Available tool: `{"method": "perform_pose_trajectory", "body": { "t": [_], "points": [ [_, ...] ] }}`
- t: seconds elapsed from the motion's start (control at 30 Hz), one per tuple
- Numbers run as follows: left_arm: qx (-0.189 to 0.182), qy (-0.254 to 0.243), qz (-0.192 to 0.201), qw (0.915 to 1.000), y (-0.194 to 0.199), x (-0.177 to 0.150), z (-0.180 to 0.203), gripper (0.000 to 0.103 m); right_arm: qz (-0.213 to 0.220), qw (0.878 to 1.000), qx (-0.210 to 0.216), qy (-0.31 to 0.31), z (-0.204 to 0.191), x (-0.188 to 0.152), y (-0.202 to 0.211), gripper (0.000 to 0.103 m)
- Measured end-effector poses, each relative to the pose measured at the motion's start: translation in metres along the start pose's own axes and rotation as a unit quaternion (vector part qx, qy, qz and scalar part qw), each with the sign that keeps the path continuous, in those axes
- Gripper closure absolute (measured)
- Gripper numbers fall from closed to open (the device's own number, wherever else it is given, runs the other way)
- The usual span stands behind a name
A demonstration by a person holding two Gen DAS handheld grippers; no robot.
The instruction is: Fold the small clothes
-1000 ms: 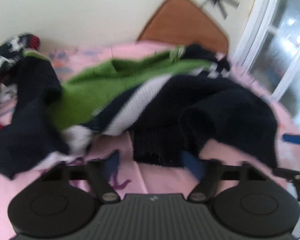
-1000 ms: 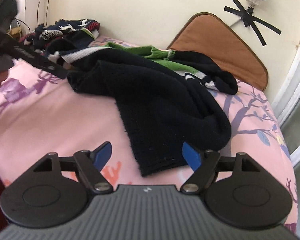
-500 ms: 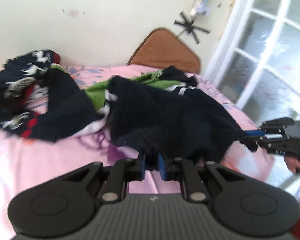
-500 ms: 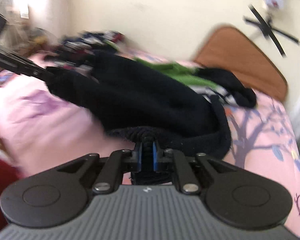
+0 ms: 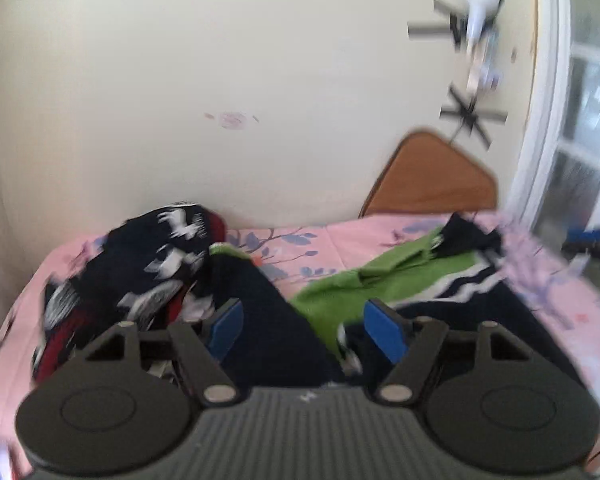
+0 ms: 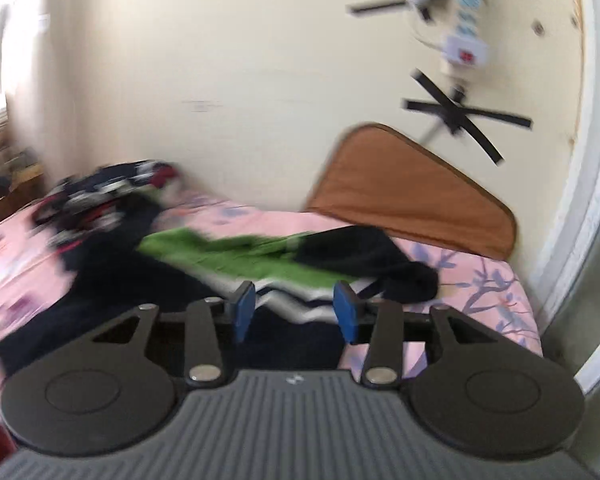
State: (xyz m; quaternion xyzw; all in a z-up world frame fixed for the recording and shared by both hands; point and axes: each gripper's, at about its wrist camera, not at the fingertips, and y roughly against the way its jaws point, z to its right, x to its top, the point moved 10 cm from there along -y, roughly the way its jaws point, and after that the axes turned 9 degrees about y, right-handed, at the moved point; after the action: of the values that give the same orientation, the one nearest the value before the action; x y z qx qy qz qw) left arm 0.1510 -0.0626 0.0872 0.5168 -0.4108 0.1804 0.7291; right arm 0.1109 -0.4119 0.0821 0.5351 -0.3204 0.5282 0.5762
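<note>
A green, white and navy striped sweater lies spread on the pink bed, its dark sleeve running toward me. It also shows in the right wrist view, with a dark sleeve at its right end. My left gripper is open and empty above the sweater's near part. My right gripper is open and empty above the striped band. Both views are blurred.
A pile of dark patterned clothes lies at the bed's far left, also in the right wrist view. A brown cushion leans on the wall at the bed's head. A window frame stands at the right.
Both grippers were shut on the sweater's dark hem half a second ago; now both are open and have let it go. The sweater lies flatter, with the green part showing.
</note>
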Motion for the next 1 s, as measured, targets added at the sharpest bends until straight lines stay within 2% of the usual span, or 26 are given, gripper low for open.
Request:
{"method": "perform_pose_trajectory", "body": {
  "t": [0.07,0.13,0.23,0.27,0.3,0.37,0.4,0.47,0.5,0.53,0.57,0.6,0.63,0.67,0.8,0.87,1.0],
  "points": [
    [0.016,-0.04,-0.027,0.9987,-0.052,0.009,0.01,0.035,-0.014,1.0,-0.019,0.011,0.011,0.009,-0.04,0.052],
    [0.034,-0.086,-0.061,0.9939,-0.098,0.004,0.022,0.035,-0.043,0.998,-0.032,0.039,0.012,0.008,-0.077,0.048],
    [0.049,-0.175,-0.096,0.9787,-0.14,-0.018,0.042,0.035,-0.078,0.987,-0.062,0.125,0.006,0.004,-0.119,0.047],
    [0.053,-0.195,-0.107,0.9735,-0.154,-0.022,0.047,0.035,-0.08,0.98,-0.075,0.166,0.004,0.004,-0.128,0.043],
    [0.051,-0.202,-0.116,0.9711,-0.161,-0.027,0.05,0.035,-0.084,0.974,-0.08,0.194,0.008,0.004,-0.139,0.038],
    [0.039,-0.202,-0.132,0.9696,-0.178,-0.03,0.055,0.034,-0.109,0.971,-0.067,0.2,0.019,0.001,-0.162,0.02],
    [0.035,-0.2,-0.137,0.9695,-0.186,-0.03,0.058,0.032,-0.124,0.973,-0.055,0.189,0.026,-0.002,-0.173,0.016],
    [0.037,-0.202,-0.149,0.9673,-0.206,-0.034,0.063,0.034,-0.164,0.974,-0.034,0.154,0.041,-0.015,-0.197,0.013],
    [0.041,-0.203,-0.157,0.9658,-0.214,-0.038,0.064,0.043,-0.181,0.973,-0.037,0.138,0.047,-0.024,-0.209,0.014],
    [0.05,-0.2,-0.157,0.966,-0.22,-0.039,0.064,0.05,-0.186,0.973,-0.048,0.13,0.053,-0.032,-0.214,0.02],
    [0.053,-0.192,-0.151,0.9683,-0.224,-0.035,0.066,0.061,-0.178,0.976,-0.049,0.112,0.058,-0.036,-0.214,0.045],
    [0.057,-0.179,-0.157,0.9695,-0.228,-0.031,0.067,0.088,-0.166,0.981,-0.042,0.086,0.061,-0.036,-0.211,0.071],
    [0.066,-0.155,-0.164,0.9719,-0.232,-0.027,0.066,0.089,-0.166,0.983,-0.055,0.065,0.067,-0.036,-0.208,0.092],
    [0.071,-0.135,-0.161,0.975,-0.234,-0.022,0.064,0.09,-0.156,0.983,-0.089,0.049,0.078,-0.034,-0.2,0.092],
    [0.071,-0.1,-0.123,0.9848,-0.228,0.002,0.065,0.09,-0.087,0.982,-0.166,-0.017,0.118,-0.013,-0.134,0.092],
    [0.067,-0.096,-0.107,0.9873,-0.225,0.014,0.066,0.09,-0.063,0.975,-0.204,-0.055,0.146,-0.009,-0.088,0.092],
    [0.056,-0.101,-0.09,0.9892,-0.227,0.038,0.08,0.09,-0.056,0.957,-0.269,-0.095,0.18,-0.029,-0.001,0.092]
  ]
}}
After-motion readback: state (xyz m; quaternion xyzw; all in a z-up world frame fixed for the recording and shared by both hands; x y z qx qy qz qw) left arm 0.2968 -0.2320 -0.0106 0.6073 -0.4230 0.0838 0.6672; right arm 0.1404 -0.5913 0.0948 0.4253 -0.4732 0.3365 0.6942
